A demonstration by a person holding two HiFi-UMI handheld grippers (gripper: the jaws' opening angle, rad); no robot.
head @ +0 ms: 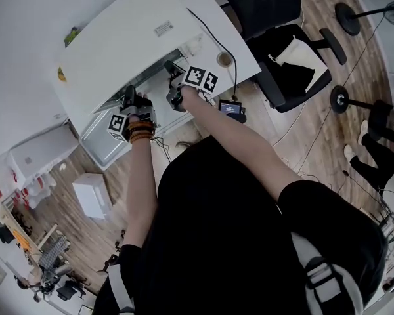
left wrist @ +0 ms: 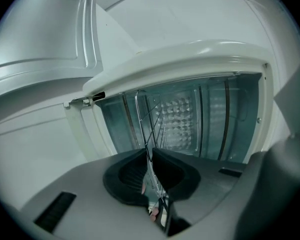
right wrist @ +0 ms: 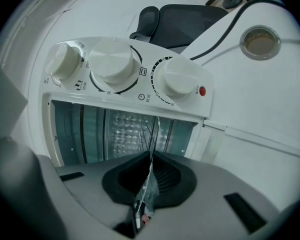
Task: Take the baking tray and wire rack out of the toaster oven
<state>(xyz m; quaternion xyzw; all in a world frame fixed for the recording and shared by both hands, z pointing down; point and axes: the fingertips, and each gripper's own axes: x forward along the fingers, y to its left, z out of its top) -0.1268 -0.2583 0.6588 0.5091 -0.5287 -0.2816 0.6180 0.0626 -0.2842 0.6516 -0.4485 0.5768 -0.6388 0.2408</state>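
A white toaster oven (head: pixel 118 38) stands on the white table with its door (head: pixel 108 146) folded down. The wire rack (left wrist: pixel 148 126) sticks out of the cavity, and I see it edge-on. My left gripper (left wrist: pixel 149 151) is shut on its front wire at the oven mouth's left side (head: pixel 129 99). The rack (right wrist: pixel 153 139) also runs between the black pads of my right gripper (right wrist: pixel 151 156), which is shut on it below the knobs (head: pixel 173 72). I cannot make out the baking tray.
Three white knobs (right wrist: pixel 115 66) and a red lamp (right wrist: pixel 203 90) sit above the right gripper. A black cable and a round cup (head: pixel 224 60) lie right of the oven. A black office chair (head: pixel 276 38), a small device (head: pixel 232 107) and a white box (head: pixel 92 194) surround the table.
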